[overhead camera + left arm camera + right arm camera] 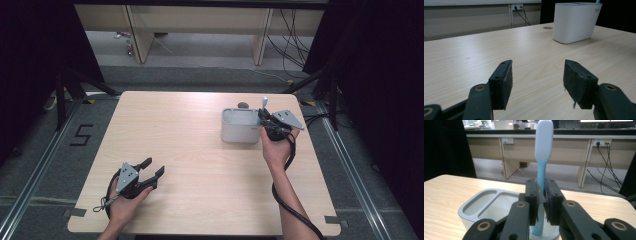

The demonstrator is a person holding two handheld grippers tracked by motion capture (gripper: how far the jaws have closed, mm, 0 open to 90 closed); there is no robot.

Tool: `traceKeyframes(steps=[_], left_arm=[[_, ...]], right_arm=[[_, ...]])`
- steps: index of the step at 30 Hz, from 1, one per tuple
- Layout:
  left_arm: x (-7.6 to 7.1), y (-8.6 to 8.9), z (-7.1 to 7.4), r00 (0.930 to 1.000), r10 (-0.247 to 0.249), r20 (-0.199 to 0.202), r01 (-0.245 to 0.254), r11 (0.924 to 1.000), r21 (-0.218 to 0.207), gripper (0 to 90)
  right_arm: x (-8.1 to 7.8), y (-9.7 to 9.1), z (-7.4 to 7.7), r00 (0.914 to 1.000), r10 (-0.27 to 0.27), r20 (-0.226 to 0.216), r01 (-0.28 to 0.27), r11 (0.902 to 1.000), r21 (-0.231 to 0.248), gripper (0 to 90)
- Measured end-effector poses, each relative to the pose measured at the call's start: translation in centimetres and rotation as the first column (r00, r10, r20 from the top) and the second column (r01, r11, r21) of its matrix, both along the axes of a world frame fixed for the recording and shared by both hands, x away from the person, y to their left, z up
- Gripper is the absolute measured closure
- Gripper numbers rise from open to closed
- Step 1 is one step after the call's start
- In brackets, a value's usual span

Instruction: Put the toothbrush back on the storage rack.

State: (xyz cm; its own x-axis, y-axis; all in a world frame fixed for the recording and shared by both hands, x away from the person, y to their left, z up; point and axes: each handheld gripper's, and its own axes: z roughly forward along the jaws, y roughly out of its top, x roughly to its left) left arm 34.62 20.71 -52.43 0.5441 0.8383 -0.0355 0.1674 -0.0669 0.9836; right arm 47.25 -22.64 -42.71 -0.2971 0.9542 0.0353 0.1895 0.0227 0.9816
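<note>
A white holder (240, 126) with compartments stands on the right half of the table; it is also in the left gripper view (574, 22) and the right gripper view (484, 203). My right gripper (268, 123) is at the holder's right end, shut on a light-blue toothbrush (540, 185) with a white top (264, 102). The brush stands upright, its lower end down in the holder's right compartment. My left gripper (152, 170) rests near the table's front left, open with nothing between its pads (502, 82).
A wooden table (190, 150) carries a small dark round spot (242, 105) behind the holder. Desks and cables (290, 35) stand beyond the far edge. Black curtains flank both sides. A floor marking "5" (82, 135) lies left of the table.
</note>
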Motion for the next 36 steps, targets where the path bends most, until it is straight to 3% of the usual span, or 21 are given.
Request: traceKeyframes(steps=[7, 27, 28, 33, 36], left_arm=[[0.0, 0.0, 0.0, 1.0, 0.001, 0.0, -0.001, 1.0, 0.0, 40.5], [0.0, 0.0, 0.0, 1.0, 0.001, 0.0, -0.001, 1.0, 0.0, 40.5], [0.0, 0.0, 0.0, 1.0, 0.001, 0.0, -0.001, 1.0, 0.0, 40.5], [0.0, 0.0, 0.0, 1.0, 0.0, 0.0, 0.0, 1.0, 0.0, 40.5], [-0.1, 0.1, 0.0, 1.0, 0.003, -0.005, -0.003, 1.0, 0.003, 40.5]], right_arm=[[-0.1, 0.0, -0.4, 0.9996, -0.018, -0.022, 0.018, 0.9997, 0.015, 82.3], [-0.1, -0.2, -1.8, 0.9984, -0.022, -0.052, 0.021, 0.9996, -0.019, 82.3], [-0.2, 0.0, -1.9, 0.9972, -0.031, -0.067, 0.032, 0.9995, 0.008, 82.2], [-0.1, -0.3, -2.4, 0.998, -0.025, -0.059, 0.023, 0.9995, -0.021, 82.3], [-0.3, -0.2, -2.5, 0.9955, -0.033, -0.089, 0.033, 0.9995, 0.0, 82.2]])
